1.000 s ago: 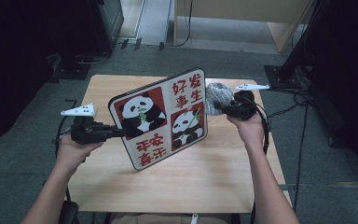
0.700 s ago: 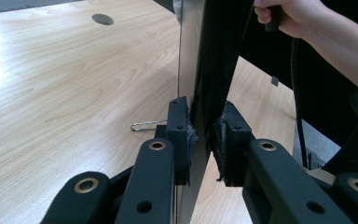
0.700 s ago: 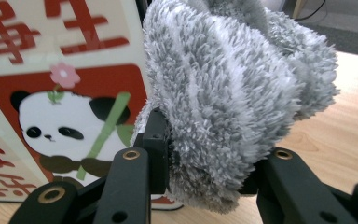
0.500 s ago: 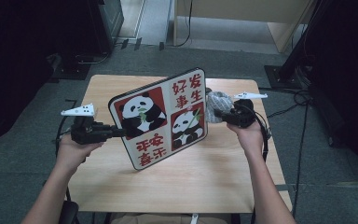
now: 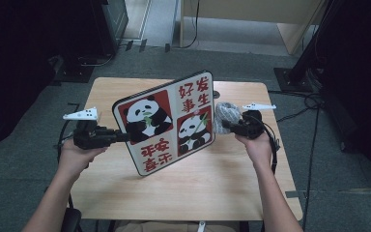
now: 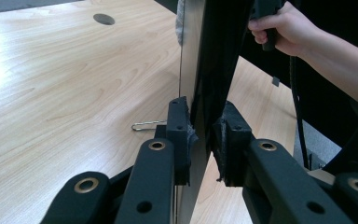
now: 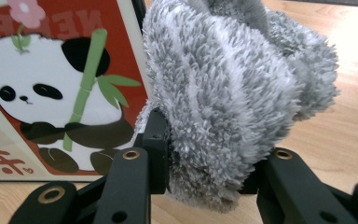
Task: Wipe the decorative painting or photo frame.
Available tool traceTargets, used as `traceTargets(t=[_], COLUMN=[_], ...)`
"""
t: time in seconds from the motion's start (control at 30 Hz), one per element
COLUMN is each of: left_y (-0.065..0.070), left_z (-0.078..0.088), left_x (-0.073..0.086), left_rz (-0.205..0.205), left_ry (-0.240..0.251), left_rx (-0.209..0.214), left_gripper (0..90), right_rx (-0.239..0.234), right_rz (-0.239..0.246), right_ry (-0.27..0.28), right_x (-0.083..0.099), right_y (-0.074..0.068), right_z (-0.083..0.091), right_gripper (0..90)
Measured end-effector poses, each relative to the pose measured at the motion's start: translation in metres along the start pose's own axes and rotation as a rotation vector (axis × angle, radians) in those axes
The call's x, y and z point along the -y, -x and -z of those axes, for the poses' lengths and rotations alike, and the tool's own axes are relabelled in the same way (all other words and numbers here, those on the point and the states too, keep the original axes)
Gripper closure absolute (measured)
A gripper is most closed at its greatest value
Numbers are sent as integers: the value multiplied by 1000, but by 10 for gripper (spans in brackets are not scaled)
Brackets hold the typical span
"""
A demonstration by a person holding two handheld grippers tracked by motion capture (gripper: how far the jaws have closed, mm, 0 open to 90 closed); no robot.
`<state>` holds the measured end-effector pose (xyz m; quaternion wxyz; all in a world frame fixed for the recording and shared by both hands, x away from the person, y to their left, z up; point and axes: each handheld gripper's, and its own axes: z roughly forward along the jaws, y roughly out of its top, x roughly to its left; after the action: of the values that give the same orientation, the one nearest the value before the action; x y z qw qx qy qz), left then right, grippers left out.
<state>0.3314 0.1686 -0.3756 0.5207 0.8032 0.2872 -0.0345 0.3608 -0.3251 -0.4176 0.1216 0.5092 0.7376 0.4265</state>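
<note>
- The left hand-held gripper (image 5: pixel 125 137) is clamped on the left edge of the panda board (image 5: pixel 166 121), its pads pressed on either face, as the left gripper view shows (image 6: pixel 204 140).
- The board (image 6: pixel 200 60) stands tilted over the middle of the wooden surface (image 5: pixel 212 183), with its lower corner near the surface and its printed face toward the person.
- The right hand-held gripper (image 5: pixel 224 123) is closed tight on a fluffy grey cloth (image 5: pixel 226 116), bunched between its jaws (image 7: pixel 205 154).
- The cloth (image 7: pixel 233 84) sits just beside the right edge of the board (image 7: pixel 60 84), at the lower panda picture; actual contact cannot be told.
- A small metal clip (image 6: pixel 147 126) lies on the surface (image 6: pixel 65 93) behind the left jaws.
</note>
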Motion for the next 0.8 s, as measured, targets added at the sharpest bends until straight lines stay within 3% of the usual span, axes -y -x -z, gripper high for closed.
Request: traceTargets(t=[0.33, 0.8], left_y=[0, 0], left_z=[0, 1], left_x=[0, 1], left_rz=[-2, 0], left_ry=[-1, -3], left_rx=[-1, -8], left_gripper=[778, 777], right_rx=[9, 1], right_rz=[-10, -40], right_ry=[19, -34], right_x=[15, 33], right_y=[1, 11], right_z=[-5, -13], right_gripper=[655, 651])
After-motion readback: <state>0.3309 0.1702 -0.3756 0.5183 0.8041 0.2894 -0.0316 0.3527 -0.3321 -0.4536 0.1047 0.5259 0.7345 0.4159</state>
